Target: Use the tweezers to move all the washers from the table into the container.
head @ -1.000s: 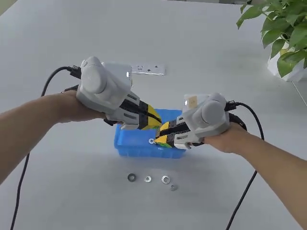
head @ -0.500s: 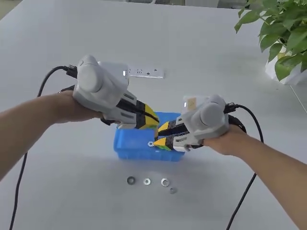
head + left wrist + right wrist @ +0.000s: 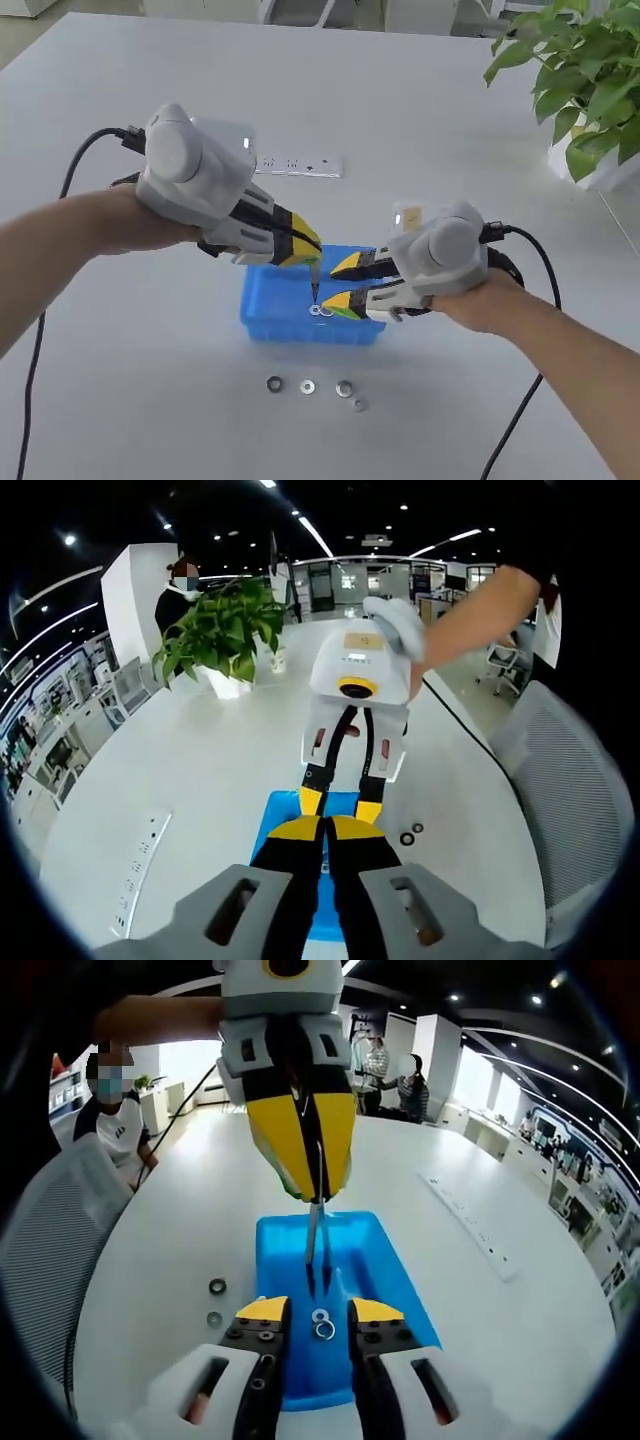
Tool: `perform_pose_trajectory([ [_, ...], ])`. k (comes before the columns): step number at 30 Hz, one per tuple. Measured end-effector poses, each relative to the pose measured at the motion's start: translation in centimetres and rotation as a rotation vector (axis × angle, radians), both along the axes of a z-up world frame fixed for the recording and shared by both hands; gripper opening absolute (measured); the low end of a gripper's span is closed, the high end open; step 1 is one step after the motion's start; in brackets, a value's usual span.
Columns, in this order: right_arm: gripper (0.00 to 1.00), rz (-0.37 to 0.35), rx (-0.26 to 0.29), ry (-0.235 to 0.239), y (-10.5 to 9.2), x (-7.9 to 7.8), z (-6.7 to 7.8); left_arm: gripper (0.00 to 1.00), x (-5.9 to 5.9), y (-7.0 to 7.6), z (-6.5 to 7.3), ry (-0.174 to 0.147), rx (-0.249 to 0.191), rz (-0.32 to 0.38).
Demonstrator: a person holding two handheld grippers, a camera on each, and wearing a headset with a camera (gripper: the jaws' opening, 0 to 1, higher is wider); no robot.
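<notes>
My left gripper [image 3: 300,246] is shut on thin metal tweezers [image 3: 314,285], whose tips point down into the blue container [image 3: 262,312]. In the right gripper view the tweezers [image 3: 315,1232] hang from the left gripper's yellow jaws above two washers [image 3: 322,1324] on the container floor [image 3: 365,1250]. My right gripper [image 3: 345,284] stands open at the container's right side, facing the left one. Several washers [image 3: 307,386] lie in a row on the table in front of the container. Two of them [image 3: 411,833] sit to the right of the container [image 3: 281,811] in the left gripper view.
A white power strip [image 3: 297,165] lies behind the container. A potted plant [image 3: 590,80] stands at the table's far right corner. Cables trail from both grippers. People sit and stand in the background [image 3: 110,1110].
The head camera has shifted. The washer seen at the tweezers' tips now lies on the container floor. The two grippers stand slightly further apart.
</notes>
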State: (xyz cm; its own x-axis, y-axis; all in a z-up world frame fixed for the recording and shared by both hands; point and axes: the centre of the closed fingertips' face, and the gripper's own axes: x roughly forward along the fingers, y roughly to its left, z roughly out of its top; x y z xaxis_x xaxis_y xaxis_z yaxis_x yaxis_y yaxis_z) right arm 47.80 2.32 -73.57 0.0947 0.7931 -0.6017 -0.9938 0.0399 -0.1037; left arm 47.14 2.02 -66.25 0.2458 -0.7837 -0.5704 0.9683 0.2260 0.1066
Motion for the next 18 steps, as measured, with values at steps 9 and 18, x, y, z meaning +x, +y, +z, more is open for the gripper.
perform_pose_trajectory([
  [9,0.31,-0.073,0.009,-0.01,-2.3,-0.9,1.5,0.05,-1.3,0.3,0.9,-0.005,0.05,0.002],
  [18,0.4,-0.141,0.02,-0.002,-4.7,-2.2,2.4,0.05,-2.2,0.0,2.5,-0.019,0.058,0.008],
])
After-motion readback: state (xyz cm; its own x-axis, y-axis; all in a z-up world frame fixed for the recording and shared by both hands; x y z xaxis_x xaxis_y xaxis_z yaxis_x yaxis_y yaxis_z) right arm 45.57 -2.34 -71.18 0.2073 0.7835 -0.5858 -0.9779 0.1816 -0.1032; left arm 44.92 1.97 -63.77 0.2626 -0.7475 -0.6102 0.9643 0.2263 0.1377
